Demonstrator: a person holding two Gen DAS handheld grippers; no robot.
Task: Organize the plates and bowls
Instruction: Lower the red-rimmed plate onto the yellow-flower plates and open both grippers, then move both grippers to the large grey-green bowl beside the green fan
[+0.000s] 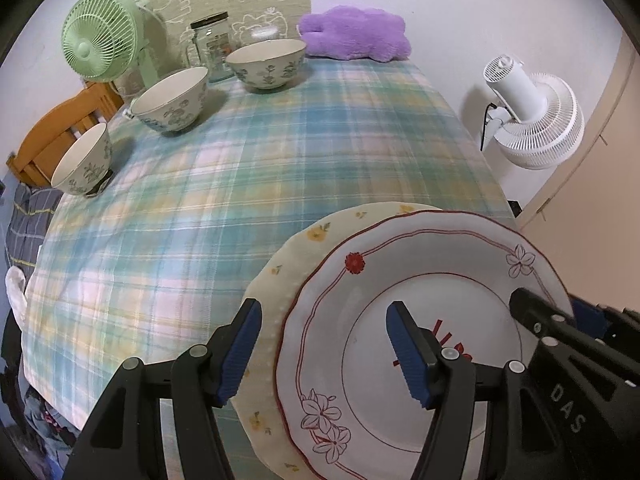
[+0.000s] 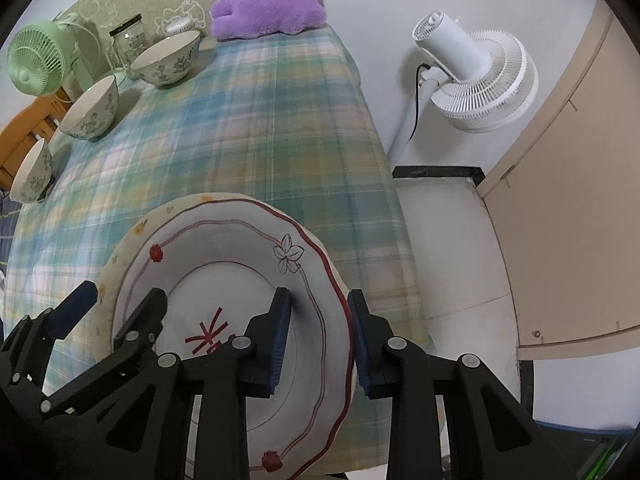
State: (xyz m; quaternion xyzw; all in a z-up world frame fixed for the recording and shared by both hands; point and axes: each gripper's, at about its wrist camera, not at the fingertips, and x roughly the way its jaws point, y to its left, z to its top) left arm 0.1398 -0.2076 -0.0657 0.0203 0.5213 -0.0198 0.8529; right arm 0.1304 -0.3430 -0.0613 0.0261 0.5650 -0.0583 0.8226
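A white plate with a red wavy rim [image 1: 400, 280] [image 2: 224, 248] lies on a cream plate with yellow flowers [image 1: 296, 256] [image 2: 132, 232] at the table's near right. My left gripper [image 1: 324, 344] is open, its fingers straddling the left rims of both plates. My right gripper [image 2: 320, 332] is open, its fingers either side of the white plate's right rim. Three floral bowls stand along the far left: near [image 1: 84, 160] [image 2: 32, 174], middle [image 1: 172, 100] [image 2: 92, 108], far [image 1: 266, 62] [image 2: 168, 58].
A plaid cloth [image 1: 260, 160] covers the table. A green fan [image 1: 100, 38], a glass jar [image 1: 212, 46] and a purple plush [image 1: 356, 32] stand at the far end. A white fan [image 2: 476, 68] stands on the floor right of the table. A wooden chair [image 1: 60, 128] is at left.
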